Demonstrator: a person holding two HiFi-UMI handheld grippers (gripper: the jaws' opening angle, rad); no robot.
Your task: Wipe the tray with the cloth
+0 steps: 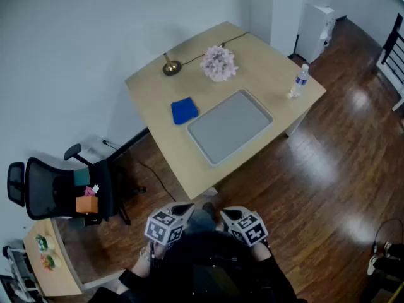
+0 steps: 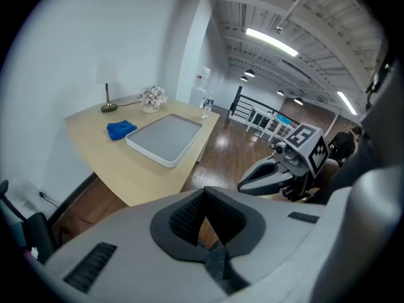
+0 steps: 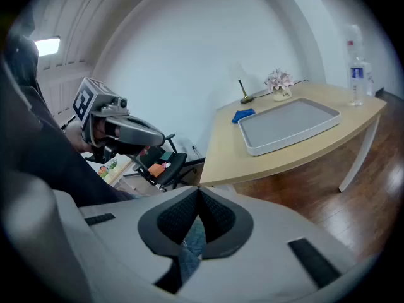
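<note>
Likely soft and light, the blue cloth [image 1: 184, 111] beside the grey tray [image 1: 201, 148] wants pinching mid-fold; the left gripper [image 2: 203, 198] and right gripper [image 3: 197, 194] are both closed, empty.

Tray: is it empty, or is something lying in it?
Empty. The tray shows a bare grey floor; the blue cloth lies beside it on the table, outside its rim.

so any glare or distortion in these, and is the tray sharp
Head view: tray sharp and evenly lit, pale glare patches on the wooden floor. Left gripper view: heavy fisheye bend, dark corners, bright ceiling light. Right gripper view: same fisheye vignette.
</note>
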